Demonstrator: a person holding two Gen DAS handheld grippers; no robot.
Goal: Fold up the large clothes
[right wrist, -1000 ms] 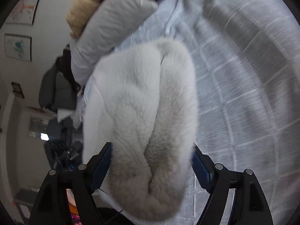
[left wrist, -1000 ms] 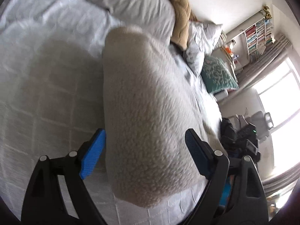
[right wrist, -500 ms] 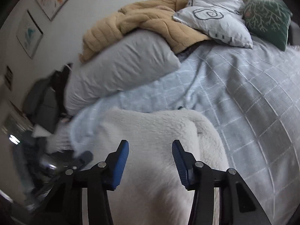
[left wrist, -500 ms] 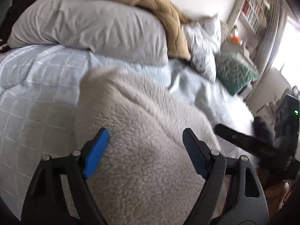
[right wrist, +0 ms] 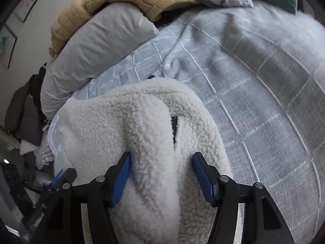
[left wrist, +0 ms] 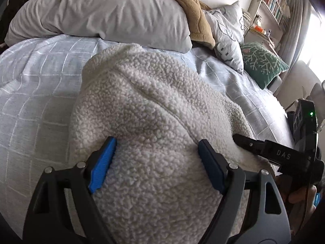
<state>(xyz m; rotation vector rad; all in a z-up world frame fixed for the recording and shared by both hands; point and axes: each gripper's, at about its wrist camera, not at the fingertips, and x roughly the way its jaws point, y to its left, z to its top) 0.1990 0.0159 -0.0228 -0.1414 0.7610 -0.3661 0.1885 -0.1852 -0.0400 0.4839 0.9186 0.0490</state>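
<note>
Since a second ago: both tongs tipped from a steep overhead look to a flatter one, so the pillows and wall have come into view; fleece bundle laid lower on the bed.

Bed (left wrist: 36, 85): pale blue-grey checked cover, fills both views.
Grey pillow (left wrist: 113, 14): at the head of the bed, tan plush blanket (left wrist: 191, 8) draped over it.
Cream fleece garment (left wrist: 154, 122): bunched, resting on the cover near the bed's edge, a dark slit showing in the right wrist view.
Left tongs (left wrist: 156, 162): spread wide, fleece bulging between the blue pads; whether they press, cannot tell.
Right tongs (right wrist: 162, 174): jaws opening, fleece fold between them.
</note>
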